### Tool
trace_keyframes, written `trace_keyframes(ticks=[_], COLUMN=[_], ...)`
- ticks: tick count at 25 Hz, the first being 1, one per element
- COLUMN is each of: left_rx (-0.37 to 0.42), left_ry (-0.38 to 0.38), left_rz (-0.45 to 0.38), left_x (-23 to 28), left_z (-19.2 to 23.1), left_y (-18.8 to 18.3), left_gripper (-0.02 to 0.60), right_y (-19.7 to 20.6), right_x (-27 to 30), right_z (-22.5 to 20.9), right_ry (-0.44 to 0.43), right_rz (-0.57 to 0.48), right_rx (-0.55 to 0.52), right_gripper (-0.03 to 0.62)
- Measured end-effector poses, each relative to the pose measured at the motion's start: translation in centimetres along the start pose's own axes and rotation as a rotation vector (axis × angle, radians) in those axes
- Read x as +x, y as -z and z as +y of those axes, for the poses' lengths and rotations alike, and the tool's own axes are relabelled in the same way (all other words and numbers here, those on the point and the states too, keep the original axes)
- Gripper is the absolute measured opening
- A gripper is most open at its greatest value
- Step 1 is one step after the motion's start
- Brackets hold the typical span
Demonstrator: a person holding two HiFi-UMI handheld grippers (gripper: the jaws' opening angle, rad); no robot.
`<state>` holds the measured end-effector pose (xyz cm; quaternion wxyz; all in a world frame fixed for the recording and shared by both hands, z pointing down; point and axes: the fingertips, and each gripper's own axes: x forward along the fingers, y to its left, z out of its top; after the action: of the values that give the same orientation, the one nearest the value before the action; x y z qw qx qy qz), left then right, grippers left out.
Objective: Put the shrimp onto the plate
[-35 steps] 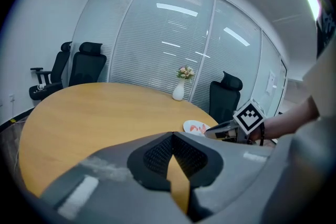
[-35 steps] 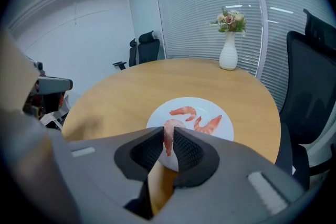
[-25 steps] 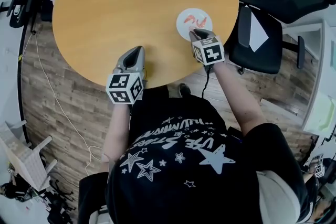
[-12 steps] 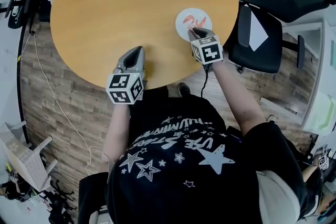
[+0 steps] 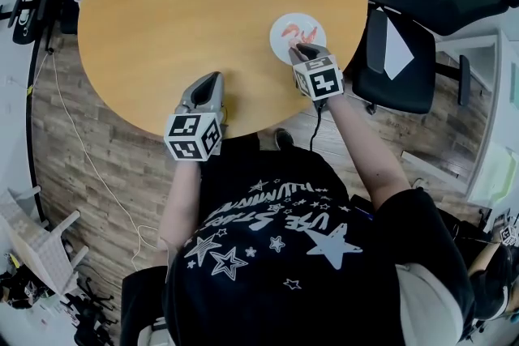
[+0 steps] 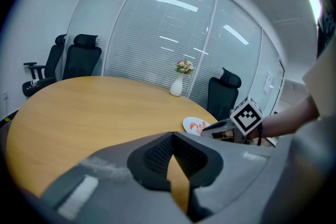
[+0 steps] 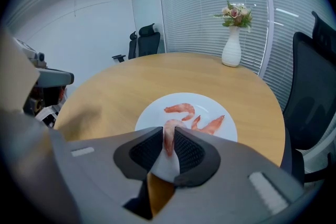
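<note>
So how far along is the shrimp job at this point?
Nearly finished. Done: at least two shrimp already lie on the plate. In hand: the right gripper is shut on another shrimp, held over the plate's near edge. Left: open the jaws to release it. No other shrimp shows on the table; the left gripper is shut and empty.

You are working in an office meeting room. In front of you is a large round wooden table [image 5: 203,4], with black high-backed swivel chairs [image 6: 84,57] drawn up around it. Behind the chairs run tall glass partition walls [image 6: 157,29] hung with white slatted blinds, and long strip lights show in the glass. A white vase of flowers [image 7: 231,50] stands near the table's far edge. The floor [image 5: 73,198] under you is wood-look plank.
</note>
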<state>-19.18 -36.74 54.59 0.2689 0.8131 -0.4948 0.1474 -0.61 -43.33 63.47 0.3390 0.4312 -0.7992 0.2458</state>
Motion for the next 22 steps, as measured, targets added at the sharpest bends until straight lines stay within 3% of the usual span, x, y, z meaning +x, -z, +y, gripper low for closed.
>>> trace_keyframes(ticks=[22], left_rx=[0.003], left_ry=[-0.039], left_rz=[-0.046], left_x=[-1.7], left_z=[-2.4], left_y=[-0.6], left_gripper=[0.002], right_y=[-0.6], right_x=[-3.7], right_z=[0.0], right_ry=[-0.025], right_rz=[-0.076], right_rx=[-0.001], right_gripper=[0.089])
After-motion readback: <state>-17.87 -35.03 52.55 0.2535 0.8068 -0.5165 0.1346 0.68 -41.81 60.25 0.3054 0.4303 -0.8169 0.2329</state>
